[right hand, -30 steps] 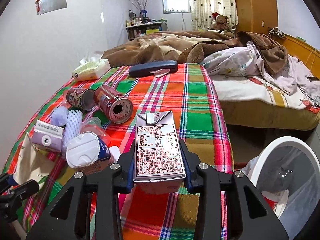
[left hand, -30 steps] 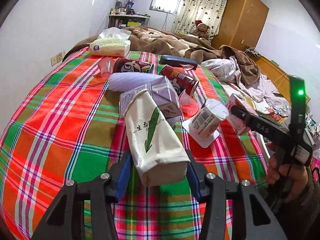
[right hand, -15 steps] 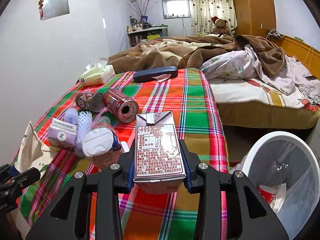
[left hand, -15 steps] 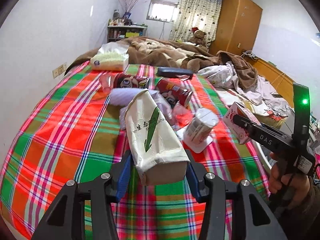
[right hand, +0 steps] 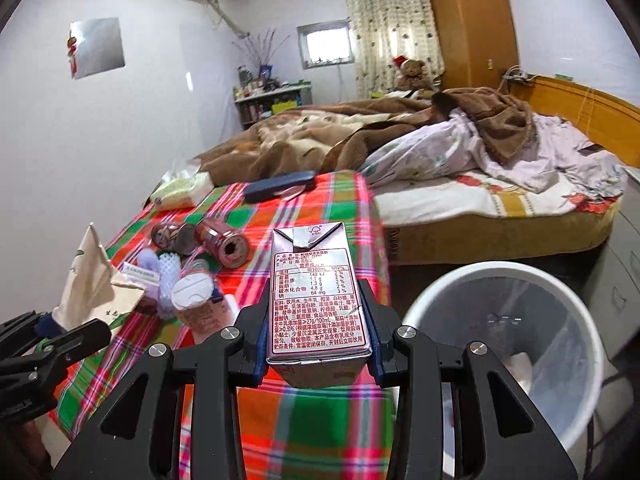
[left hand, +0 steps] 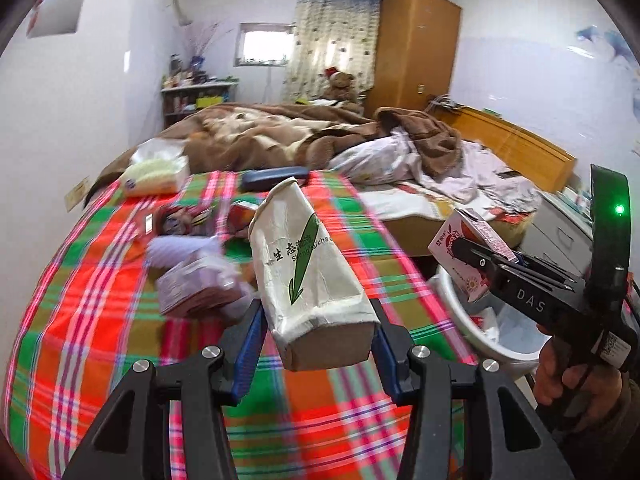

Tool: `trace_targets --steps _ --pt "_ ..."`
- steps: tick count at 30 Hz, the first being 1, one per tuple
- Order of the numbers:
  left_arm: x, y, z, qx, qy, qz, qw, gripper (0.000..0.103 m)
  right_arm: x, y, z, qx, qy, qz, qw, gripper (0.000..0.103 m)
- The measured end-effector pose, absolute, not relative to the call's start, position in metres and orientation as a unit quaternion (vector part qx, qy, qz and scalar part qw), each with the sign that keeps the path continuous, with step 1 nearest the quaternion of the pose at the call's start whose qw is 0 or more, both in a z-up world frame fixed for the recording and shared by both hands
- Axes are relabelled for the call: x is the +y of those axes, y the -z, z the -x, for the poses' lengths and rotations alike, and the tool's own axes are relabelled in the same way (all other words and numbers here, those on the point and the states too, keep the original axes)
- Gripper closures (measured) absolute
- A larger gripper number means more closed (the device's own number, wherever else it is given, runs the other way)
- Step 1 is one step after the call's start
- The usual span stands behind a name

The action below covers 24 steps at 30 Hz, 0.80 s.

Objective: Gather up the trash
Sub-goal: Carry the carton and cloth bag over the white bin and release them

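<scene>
My left gripper [left hand: 316,344] is shut on a crumpled white paper bag [left hand: 304,264] with a green arrow print, held above the plaid bedspread [left hand: 100,320]. My right gripper [right hand: 318,344] is shut on a pink drink carton [right hand: 316,300], label side up, just left of the white trash bin [right hand: 516,344]. The left wrist view shows the right gripper [left hand: 476,264] with the carton [left hand: 468,248] over the bin [left hand: 480,332] at the right. The left gripper [right hand: 48,328] and its bag [right hand: 92,280] appear at the left edge of the right wrist view.
On the spread lie two cans [right hand: 224,240], a white-lidded cup [right hand: 192,300], a purple carton [left hand: 192,284], foam netting [right hand: 168,272], a tissue pack [right hand: 184,192] and a dark case [right hand: 280,186]. Rumpled blankets [right hand: 360,128] lie beyond. A lined bag sits inside the bin.
Both grippers rose and swung right with their loads. The bin came much closer in the right wrist view and entered the left wrist view; the trash pile slid left.
</scene>
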State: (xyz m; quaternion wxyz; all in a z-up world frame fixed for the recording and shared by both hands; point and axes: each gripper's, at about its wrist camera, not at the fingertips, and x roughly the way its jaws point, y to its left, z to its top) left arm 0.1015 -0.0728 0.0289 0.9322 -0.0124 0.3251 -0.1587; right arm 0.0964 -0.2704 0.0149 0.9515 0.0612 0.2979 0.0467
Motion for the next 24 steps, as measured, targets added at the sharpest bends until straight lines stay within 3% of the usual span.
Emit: trace_targets --steps 24 --pt "-0.237 -0.031 -0.112 0.328 0.335 -0.051 0.882 0.053 -0.375 -0.008 -0.056 0.296 0.111 -0.110 0.942 0.064"
